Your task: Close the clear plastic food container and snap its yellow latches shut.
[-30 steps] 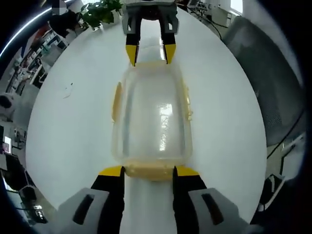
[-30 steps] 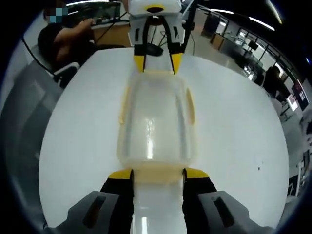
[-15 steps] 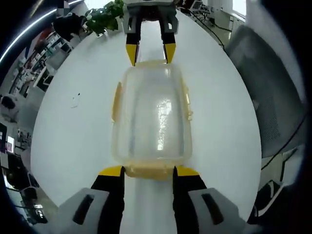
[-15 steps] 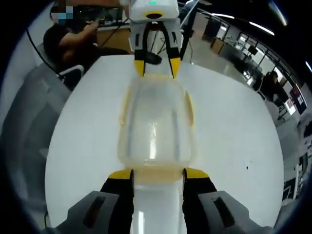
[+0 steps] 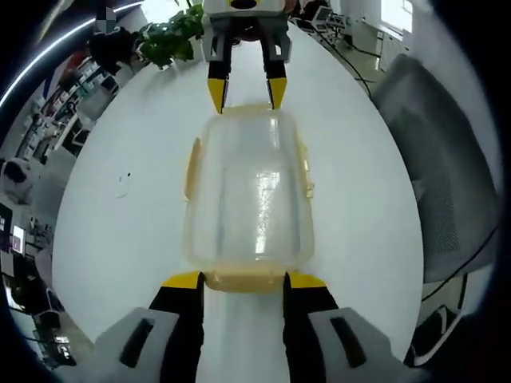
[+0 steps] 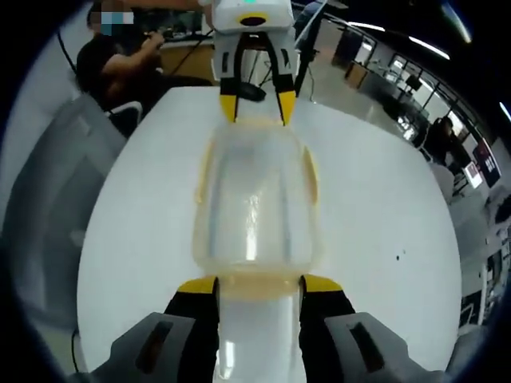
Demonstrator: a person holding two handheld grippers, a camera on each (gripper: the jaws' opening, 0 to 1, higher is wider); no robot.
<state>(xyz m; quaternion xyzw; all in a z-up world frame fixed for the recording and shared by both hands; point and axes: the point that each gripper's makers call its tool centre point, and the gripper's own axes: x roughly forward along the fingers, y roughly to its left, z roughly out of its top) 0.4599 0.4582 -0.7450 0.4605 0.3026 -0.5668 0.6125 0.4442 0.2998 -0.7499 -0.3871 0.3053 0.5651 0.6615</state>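
The container (image 5: 247,191) sits lid-down-flat in the middle of a round white table (image 5: 120,239), lengthways between the two grippers. The left gripper (image 5: 243,281) has its jaws spread wide, yellow tips just at the near end latch (image 5: 243,281); the right gripper (image 6: 259,285) stands the same way at the opposite end, jaws also wide, tips either side of that end's latch (image 6: 259,283). Neither is gripping anything, though whether the tips actually touch the plastic I can't quite tell.

The lid looks seated. The long side latches (image 5: 192,167) seem to lie against the walls, but through the glare I wouldn't swear they are clicked.

It's thin clear plastic: light, smooth, likely to skate across that slick tabletop if pushed from one end alone. The walls will flex, so squeezing the body is a poor idea. Better to press on the stiffer yellow flaps, one gripper bracing the far end while the other pushes a latch home.
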